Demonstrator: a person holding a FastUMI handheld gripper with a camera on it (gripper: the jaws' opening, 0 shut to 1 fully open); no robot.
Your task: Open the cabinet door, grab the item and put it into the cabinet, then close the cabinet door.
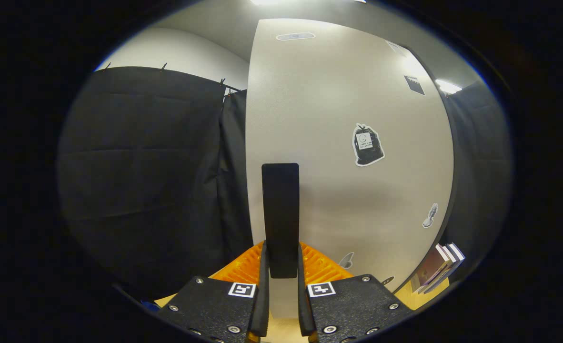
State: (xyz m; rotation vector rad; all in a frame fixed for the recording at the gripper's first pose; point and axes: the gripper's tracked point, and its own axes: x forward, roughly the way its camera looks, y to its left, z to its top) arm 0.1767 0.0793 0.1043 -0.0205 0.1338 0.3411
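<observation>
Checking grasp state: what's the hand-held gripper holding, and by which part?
The hand-held gripper is shut on the cabinet door's black handle, at its lower end.

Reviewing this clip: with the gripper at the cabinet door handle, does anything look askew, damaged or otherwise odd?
Nothing stands out. The gripper is shut on the upright black handle of the pale cabinet door, which looks intact. The stickers lie flat on it, and the books beside its lower edge sit neatly together.
</observation>
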